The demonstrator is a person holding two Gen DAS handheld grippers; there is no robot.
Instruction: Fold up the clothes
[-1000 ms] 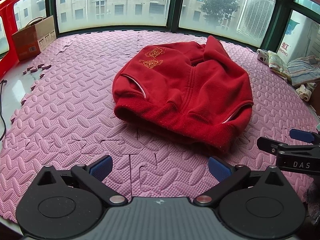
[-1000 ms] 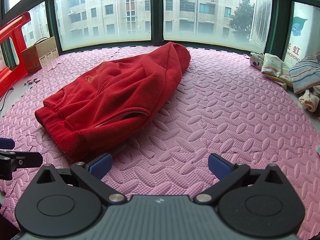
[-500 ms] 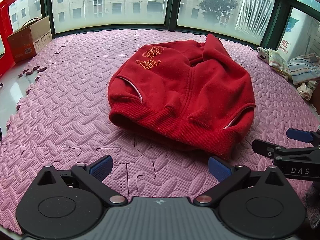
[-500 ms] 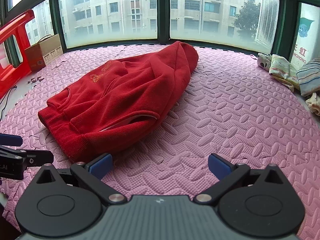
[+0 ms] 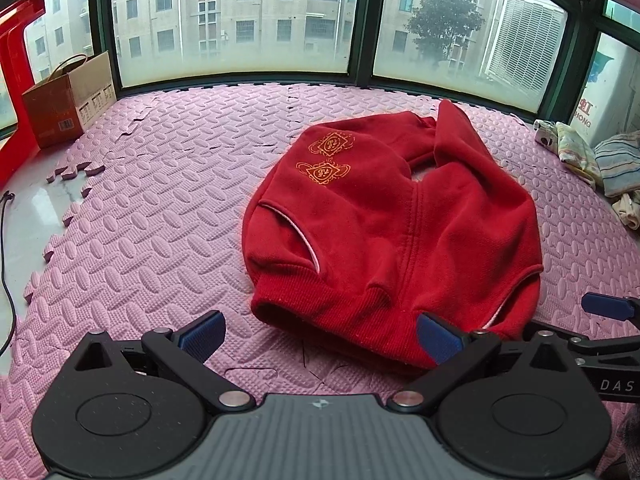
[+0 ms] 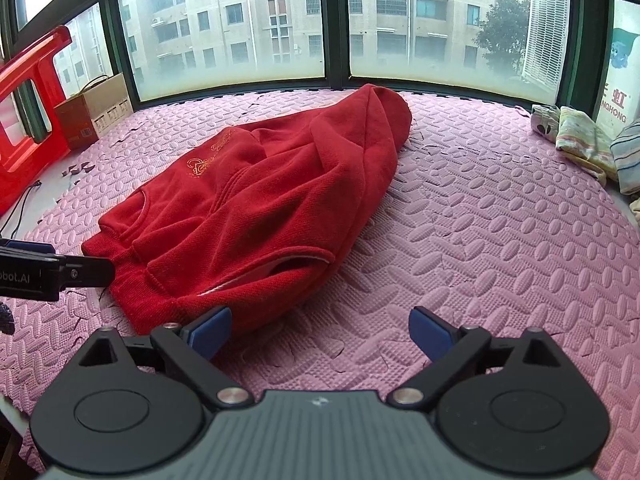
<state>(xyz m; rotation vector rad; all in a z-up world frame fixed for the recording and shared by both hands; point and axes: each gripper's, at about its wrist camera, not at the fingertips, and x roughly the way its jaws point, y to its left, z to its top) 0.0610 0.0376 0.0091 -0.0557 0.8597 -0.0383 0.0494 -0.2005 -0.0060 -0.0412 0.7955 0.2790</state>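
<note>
A pink foam mat (image 5: 160,216) fills most of both views, and on it, in the centre of the frame, lies a red jacket (image 5: 400,224) with its ribbed hem toward the cameras and gold embroidery on its upper part. The left gripper (image 5: 320,334) is at the bottom of the left wrist view with its blue pads wide apart and holding nothing, one pad just in front of the hem. The right gripper (image 6: 320,330) is also wide and empty at the bottom of its view, its left pad at the corner of the hem; smaller things are a cardboard box (image 5: 68,100) at the upper left and some folded cloths (image 5: 600,160) at the right edge.
</note>
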